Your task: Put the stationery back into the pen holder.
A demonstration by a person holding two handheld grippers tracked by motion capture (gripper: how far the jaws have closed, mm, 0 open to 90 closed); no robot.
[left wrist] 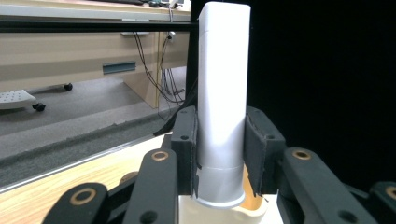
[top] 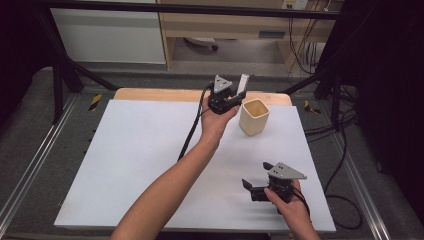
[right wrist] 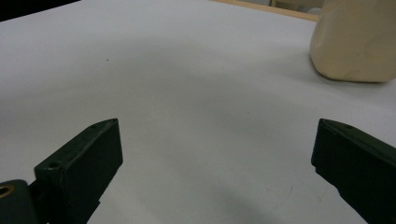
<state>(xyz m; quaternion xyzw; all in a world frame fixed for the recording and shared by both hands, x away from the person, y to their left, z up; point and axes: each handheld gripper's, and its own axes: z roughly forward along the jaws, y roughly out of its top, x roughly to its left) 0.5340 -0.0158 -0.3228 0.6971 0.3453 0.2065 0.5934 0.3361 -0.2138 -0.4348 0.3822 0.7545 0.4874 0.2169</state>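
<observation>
A tall white-and-silver tube (left wrist: 223, 93) stands upright between the black jaws of my left gripper (left wrist: 219, 135), which is shut on its lower part. The tube's bottom end sits just over the mouth of a cream cup (left wrist: 205, 215). From the high view, that left gripper (top: 238, 98) is at the far side of the table with the tube (top: 243, 82) sticking up beside the cup (top: 254, 116). Near the front right my right gripper (top: 256, 176) stands open with nothing between its jaws. In the right gripper view its jaws (right wrist: 217, 154) are spread wide above the white mat, with the cup (right wrist: 355, 42) farther off.
A white mat (top: 150, 160) covers most of the wooden table (top: 165, 94). A black cable (top: 192, 130) trails from the left gripper across the mat. Black frame bars and cables run around the table's sides.
</observation>
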